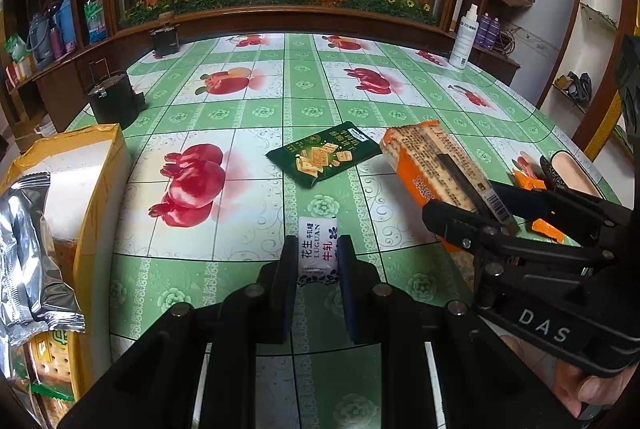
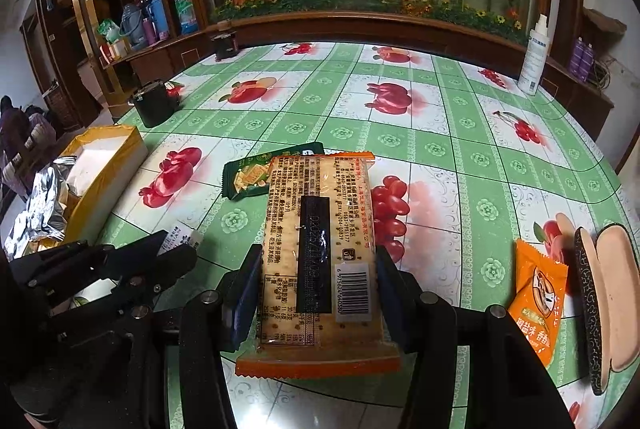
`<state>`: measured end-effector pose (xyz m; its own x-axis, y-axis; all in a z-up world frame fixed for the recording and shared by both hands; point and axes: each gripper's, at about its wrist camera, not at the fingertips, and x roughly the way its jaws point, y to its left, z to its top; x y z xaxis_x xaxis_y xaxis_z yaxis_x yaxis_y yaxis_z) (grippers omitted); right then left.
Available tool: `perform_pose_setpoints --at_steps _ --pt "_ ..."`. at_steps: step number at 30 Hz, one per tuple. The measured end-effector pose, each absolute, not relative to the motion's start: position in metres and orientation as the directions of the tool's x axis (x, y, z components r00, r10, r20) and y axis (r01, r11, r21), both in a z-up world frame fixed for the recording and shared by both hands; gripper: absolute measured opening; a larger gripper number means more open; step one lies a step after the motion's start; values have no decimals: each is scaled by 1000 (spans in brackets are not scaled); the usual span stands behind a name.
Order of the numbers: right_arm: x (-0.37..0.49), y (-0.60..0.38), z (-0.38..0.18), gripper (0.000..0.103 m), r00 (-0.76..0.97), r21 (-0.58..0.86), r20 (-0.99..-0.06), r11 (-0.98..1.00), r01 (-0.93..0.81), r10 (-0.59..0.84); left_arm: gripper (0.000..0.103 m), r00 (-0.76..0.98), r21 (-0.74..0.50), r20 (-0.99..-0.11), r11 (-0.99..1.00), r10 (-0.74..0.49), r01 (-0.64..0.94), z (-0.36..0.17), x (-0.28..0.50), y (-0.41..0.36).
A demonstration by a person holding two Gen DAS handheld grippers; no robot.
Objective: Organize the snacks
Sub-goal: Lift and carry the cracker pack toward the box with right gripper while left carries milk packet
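My left gripper (image 1: 318,257) is shut on a small white nougat candy (image 1: 318,249) with blue print, held just above the green tablecloth. My right gripper (image 2: 316,269) is shut on a long orange-edged cracker pack (image 2: 316,229), barcode side up, lifted off the table; the same cracker pack (image 1: 432,161) and right gripper (image 1: 476,205) show at the right of the left wrist view. A green cracker packet (image 1: 324,155) lies flat on the table beyond both. The yellow-rimmed box (image 1: 100,165) at the left holds a silver bag (image 1: 28,249) and other snacks.
A small orange snack packet (image 2: 538,293) and a dark oval case (image 2: 604,305) lie at the right. A black pot (image 1: 114,101), a small dark box (image 1: 165,41) and a white spray bottle (image 1: 464,37) stand toward the table's far edge. A person's hand (image 1: 576,385) holds the right gripper.
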<state>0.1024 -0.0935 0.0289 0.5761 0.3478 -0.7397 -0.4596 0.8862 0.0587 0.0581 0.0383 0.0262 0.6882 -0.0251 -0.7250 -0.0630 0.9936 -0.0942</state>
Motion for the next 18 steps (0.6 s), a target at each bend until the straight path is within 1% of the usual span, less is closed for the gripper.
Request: perform_pose_setpoints --at_steps 18 --pt "93 -90 37 57 632 -11 -711 893 -449 309 18 702 -88 -713 994 -14 -70 28 55 39"
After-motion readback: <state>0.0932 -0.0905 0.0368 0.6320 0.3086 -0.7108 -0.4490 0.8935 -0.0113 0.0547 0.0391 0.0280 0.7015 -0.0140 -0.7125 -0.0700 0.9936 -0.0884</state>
